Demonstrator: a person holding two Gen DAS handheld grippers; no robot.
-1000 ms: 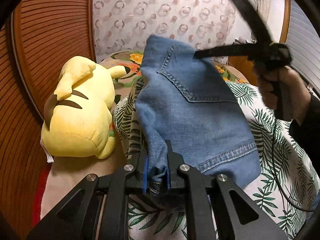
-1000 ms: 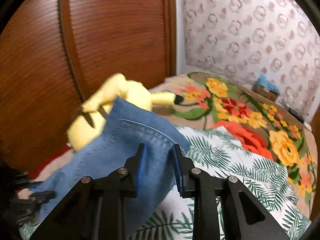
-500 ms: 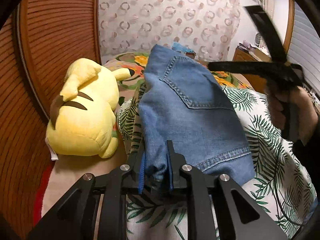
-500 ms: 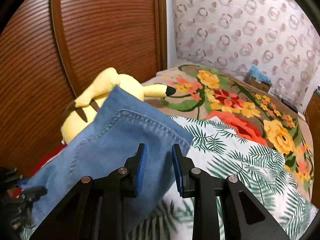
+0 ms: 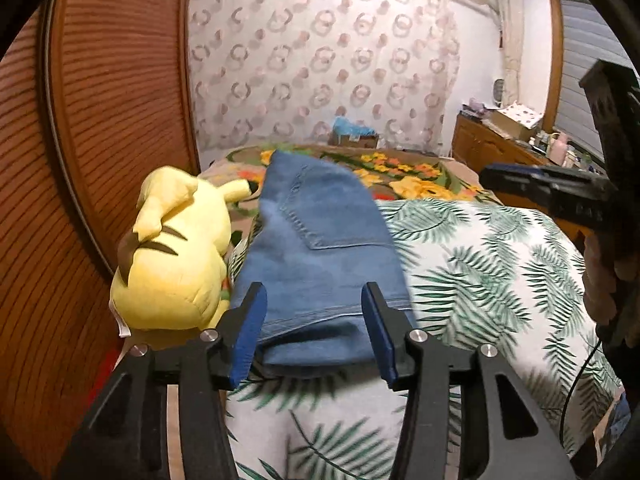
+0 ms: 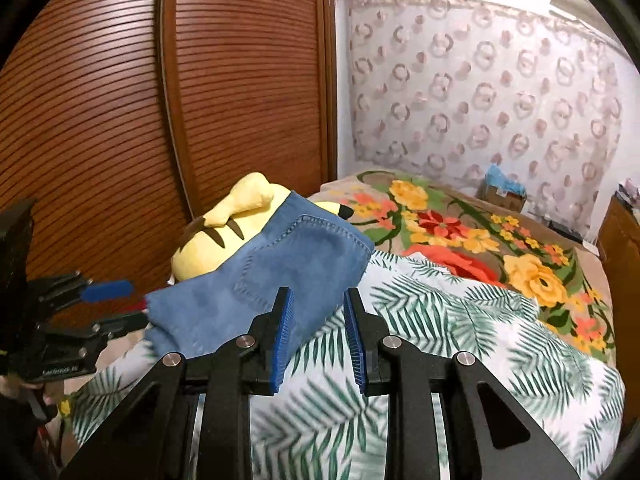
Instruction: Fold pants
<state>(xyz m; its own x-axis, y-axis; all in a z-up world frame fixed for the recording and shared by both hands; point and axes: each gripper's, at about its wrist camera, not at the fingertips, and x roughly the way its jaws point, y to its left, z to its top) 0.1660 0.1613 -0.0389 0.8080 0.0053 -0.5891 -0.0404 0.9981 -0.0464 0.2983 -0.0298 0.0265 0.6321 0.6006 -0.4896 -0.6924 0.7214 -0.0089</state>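
1. My left claw (image 5: 314, 332) is spread wide, its blue pads on either side of the jeans' near edge, pinching nothing.
2. The jeans (image 5: 320, 256) lie folded on the leaf-print sheet (image 5: 492, 276) of the bed, a back pocket facing up.
3. My right claw (image 6: 318, 334) is parted with nothing between the pads; its left pad seems just beside the denim's edge, though blur makes contact hard to judge.
4. A yellow plush toy (image 5: 176, 248) lies to the left of the jeans, against them, near the wooden slatted door (image 5: 100, 120).
5. A floral blanket (image 6: 472, 232) covers the far end of the bed.
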